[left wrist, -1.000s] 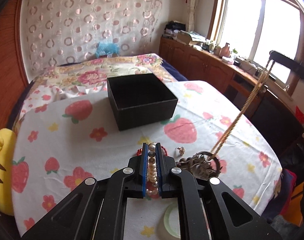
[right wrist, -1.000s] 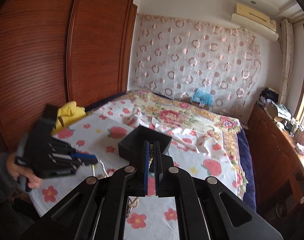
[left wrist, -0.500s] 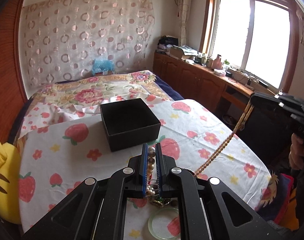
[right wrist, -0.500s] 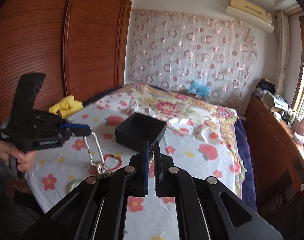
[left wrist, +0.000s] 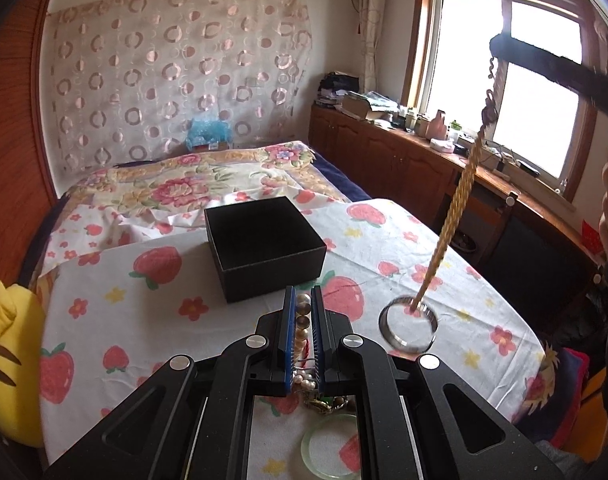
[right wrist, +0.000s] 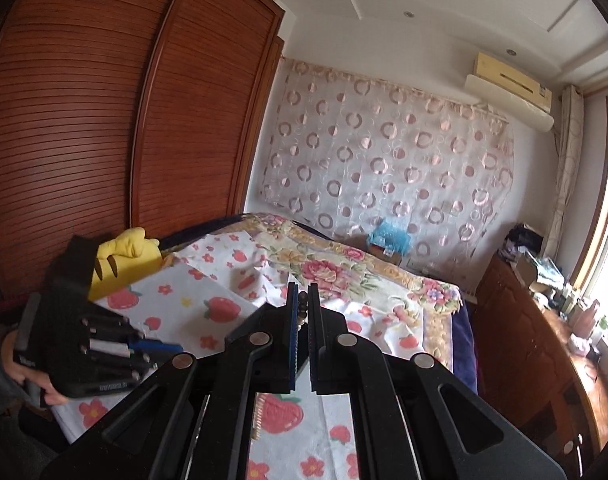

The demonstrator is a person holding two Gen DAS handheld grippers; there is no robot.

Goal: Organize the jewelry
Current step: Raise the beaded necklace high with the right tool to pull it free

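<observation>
Strawberry-print cloth point(left wrist: 152, 304) covered the table where you worked, with a bed point(left wrist: 192, 184) behind it and a window point(left wrist: 516, 80) to the right. Your left gripper point(left wrist: 303, 312) was closed down to a narrow gap on a pearl strand point(left wrist: 303, 322), whose beads showed between the jaws and trailed down beneath them. Just ahead of it sat the black box point(left wrist: 260, 248), open at the top, resting on the cloth. Your right gripper point(right wrist: 303, 308) was raised high over the table, its jaws nearly together on dark beads point(right wrist: 302, 305) at the tips. From it a gold rope point(left wrist: 456, 216) hung down at a slant, ending at a metal ring point(left wrist: 409, 328) that dangled to the right of the box; whether the ring touched the cloth, you could not tell. A pale green bangle point(left wrist: 332, 446) lay flat on the cloth below the left gripper, beside a small tangle of other pieces. A yellow plush point(left wrist: 4, 360) sat at the table's left edge.
</observation>
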